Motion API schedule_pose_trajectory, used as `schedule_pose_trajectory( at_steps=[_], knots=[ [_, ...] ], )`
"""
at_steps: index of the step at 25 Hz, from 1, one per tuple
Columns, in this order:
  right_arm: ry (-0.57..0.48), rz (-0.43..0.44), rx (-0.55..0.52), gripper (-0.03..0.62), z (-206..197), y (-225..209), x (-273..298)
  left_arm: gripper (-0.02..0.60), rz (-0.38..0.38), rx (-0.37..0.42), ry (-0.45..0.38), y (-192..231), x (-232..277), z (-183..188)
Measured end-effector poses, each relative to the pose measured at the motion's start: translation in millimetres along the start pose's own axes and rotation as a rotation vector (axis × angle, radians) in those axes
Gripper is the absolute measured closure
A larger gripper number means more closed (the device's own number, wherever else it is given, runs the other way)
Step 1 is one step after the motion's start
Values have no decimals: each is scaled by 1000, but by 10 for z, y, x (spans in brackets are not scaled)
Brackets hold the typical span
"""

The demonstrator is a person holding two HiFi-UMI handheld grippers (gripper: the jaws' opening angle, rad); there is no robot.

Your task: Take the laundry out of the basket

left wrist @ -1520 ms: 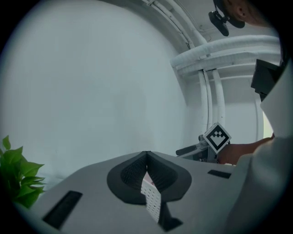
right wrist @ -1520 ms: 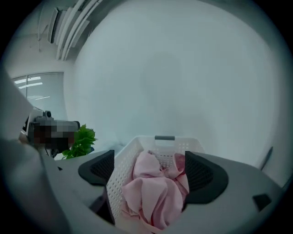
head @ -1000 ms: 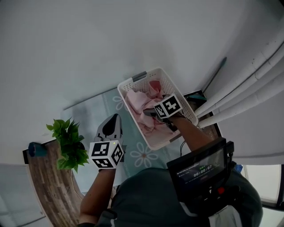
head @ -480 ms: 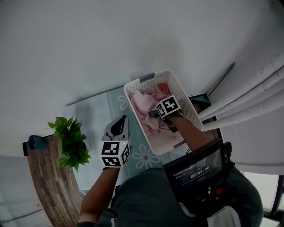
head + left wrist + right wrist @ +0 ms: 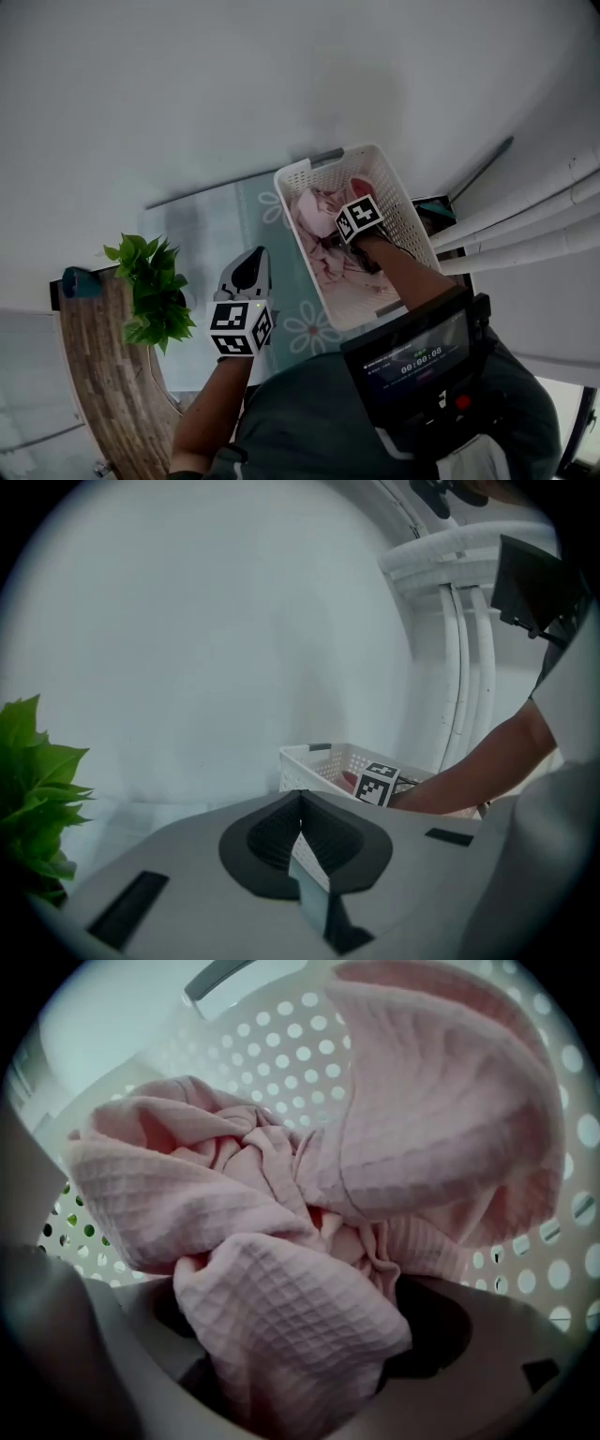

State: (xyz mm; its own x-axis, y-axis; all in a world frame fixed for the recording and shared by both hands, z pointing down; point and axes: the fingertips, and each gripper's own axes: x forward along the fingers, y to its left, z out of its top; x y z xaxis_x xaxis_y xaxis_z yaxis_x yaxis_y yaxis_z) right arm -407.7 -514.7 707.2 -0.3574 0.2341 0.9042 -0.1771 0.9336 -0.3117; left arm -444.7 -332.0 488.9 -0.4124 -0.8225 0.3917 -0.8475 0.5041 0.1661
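A white perforated laundry basket [image 5: 289, 176] stands on a pale teal floral mat [image 5: 211, 234] and holds pink waffle-weave laundry [image 5: 314, 211]. My right gripper [image 5: 337, 236] reaches down into the basket among the cloths. In the right gripper view its jaws stand wide apart, with a bunched fold of the pink laundry [image 5: 281, 1213] lying between them and the basket wall [image 5: 272, 1063] behind. My left gripper [image 5: 254, 255] hovers over the mat left of the basket. In the left gripper view the left gripper [image 5: 300, 803] has its pads meeting, with nothing held, and the basket [image 5: 319, 759] lies ahead.
A green potted plant [image 5: 150, 295] stands on a wooden surface [image 5: 94, 375] at the left, also in the left gripper view as the plant [image 5: 33, 789]. White pipes [image 5: 525, 216] run along the wall right of the basket. A screen device [image 5: 412, 356] hangs on the person's chest.
My right gripper has pushed further into the basket among the pink cloths. The left gripper has stayed over the mat, shifting only slightly.
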Motion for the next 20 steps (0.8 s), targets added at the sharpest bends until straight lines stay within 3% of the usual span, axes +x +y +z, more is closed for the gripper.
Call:
schedule_pose_trajectory(
  at_steps=[3,9,15,20],
  knots=[
    [8,6,-22,87,-2,32,22,580,4,-16,7,17,-12,-55],
    [9,63,-62,261,-2,190,45,580,0,-19,-1,7,-48,-53],
    [-2,97,-55,340,7,258,23,580,16,-20,-11,29,-129,-33],
    [-44,110,-43,363,47,278,-57,580,23,-11,-28,38,-191,28]
  ],
)
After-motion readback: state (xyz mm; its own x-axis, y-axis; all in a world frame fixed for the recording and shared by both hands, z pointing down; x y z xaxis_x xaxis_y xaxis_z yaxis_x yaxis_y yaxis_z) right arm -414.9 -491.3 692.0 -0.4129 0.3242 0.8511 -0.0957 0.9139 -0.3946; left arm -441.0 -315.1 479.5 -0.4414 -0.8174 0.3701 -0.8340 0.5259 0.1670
